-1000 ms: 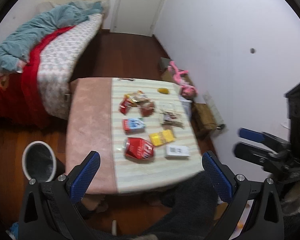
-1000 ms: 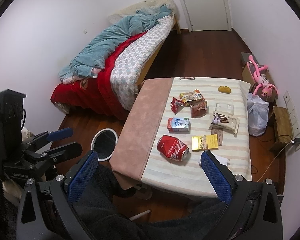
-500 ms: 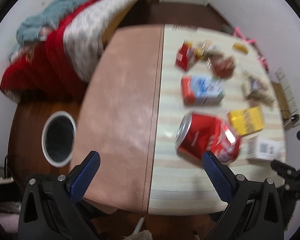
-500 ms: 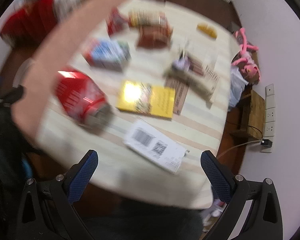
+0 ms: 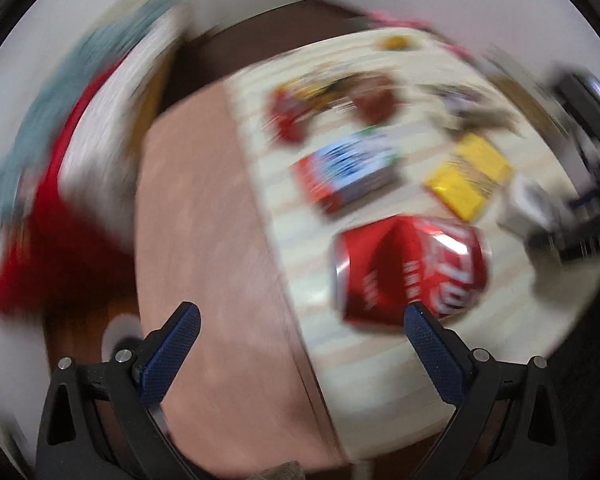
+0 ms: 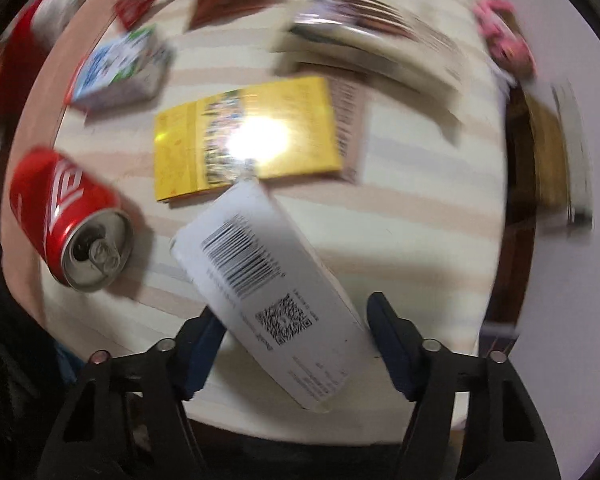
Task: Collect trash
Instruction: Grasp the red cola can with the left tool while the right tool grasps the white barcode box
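My right gripper [image 6: 294, 312] points straight down over a white box [image 6: 268, 280] with a barcode that lies on the striped table [image 6: 400, 208]. Its jaws are closing with the box between them; a small gap shows at the right finger [image 6: 388, 332]. A dented red can [image 6: 68, 216] lies left of the box, a yellow packet [image 6: 244, 136] behind it. In the left wrist view, my left gripper [image 5: 302, 308] is open and holds nothing, above the table's pink cloth [image 5: 204, 220], with the red can [image 5: 408, 268] just beyond its right finger.
A blue-and-red carton [image 5: 348, 172], red and brown snack wrappers [image 5: 324, 108] and other wrappers lie farther back on the table. The white rim of a bin [image 5: 118, 332] shows on the floor at the left, beside a bed [image 5: 60, 140]. Both views are blurred.
Both grippers have dropped close to the table and tilted downward. The right jaws have narrowed around the white box. The left gripper stays wide open and has rolled.
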`<action>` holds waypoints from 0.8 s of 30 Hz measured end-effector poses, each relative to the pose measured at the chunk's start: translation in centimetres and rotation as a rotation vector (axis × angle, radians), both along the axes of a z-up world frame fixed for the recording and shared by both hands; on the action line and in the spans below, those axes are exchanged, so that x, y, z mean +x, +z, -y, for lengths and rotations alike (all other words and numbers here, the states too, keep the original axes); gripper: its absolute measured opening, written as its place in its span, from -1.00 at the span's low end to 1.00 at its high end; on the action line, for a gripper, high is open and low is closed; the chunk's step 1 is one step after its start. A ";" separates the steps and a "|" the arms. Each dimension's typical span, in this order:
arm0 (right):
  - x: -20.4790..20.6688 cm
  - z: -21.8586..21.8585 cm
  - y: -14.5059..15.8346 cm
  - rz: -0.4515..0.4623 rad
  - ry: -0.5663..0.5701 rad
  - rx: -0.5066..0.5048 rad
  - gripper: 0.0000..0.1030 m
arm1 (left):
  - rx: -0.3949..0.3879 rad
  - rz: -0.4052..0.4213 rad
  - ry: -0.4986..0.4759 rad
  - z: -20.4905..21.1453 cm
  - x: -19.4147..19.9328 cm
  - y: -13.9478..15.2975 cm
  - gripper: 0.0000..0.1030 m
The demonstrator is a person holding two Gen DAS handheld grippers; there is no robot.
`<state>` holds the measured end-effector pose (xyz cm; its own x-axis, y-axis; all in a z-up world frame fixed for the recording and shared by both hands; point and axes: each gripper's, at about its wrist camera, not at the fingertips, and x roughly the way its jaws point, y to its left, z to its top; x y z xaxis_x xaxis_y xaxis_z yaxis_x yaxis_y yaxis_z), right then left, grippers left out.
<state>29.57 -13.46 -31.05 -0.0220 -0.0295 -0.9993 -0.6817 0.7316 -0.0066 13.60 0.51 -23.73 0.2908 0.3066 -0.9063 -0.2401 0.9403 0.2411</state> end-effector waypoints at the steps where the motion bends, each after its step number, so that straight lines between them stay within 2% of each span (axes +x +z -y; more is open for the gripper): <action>1: 0.3 0.9 0.1 -0.011 -0.059 0.011 0.30 | 0.040 -0.028 -0.144 1.0 0.9 0.0 1.00; 4: 0.8 3.1 0.6 -0.024 -0.169 0.042 0.30 | 0.084 -0.125 -0.417 2.8 2.7 -1.3 1.00; 7: 1.0 4.6 0.0 -0.061 -0.236 0.062 0.32 | 0.068 -0.252 -0.615 3.8 4.0 -3.1 1.00; 9: 1.2 5.4 -1.1 -0.094 -0.264 0.072 0.34 | 0.059 -0.309 -0.685 3.9 4.6 -4.2 1.00; 15: 0.3 6.1 -1.7 -0.066 -0.230 0.072 0.34 | 0.029 -0.383 -0.750 4.9 7.1 -7.3 0.97; 16: 0.2 6.0 -1.8 -0.056 -0.221 0.065 0.34 | 0.025 -0.382 -0.756 5.0 7.3 -7.6 0.91; 17: 0.1 5.9 -1.9 -0.042 -0.209 0.063 0.34 | 0.017 -0.377 -0.755 5.1 7.6 -8.0 0.75; 19: 0.0 5.6 -1.5 -0.023 -0.199 0.058 0.28 | -0.007 -0.362 -0.742 4.9 7.9 -7.9 0.73; 23: -1.1 4.4 -0.4 -0.019 -0.232 0.074 0.22 | -0.080 -0.330 -0.625 3.4 8.4 -7.5 0.72; 24: -1.1 4.4 -0.3 -0.020 -0.245 0.079 0.22 | -0.092 -0.326 -0.567 3.0 8.4 -7.5 0.72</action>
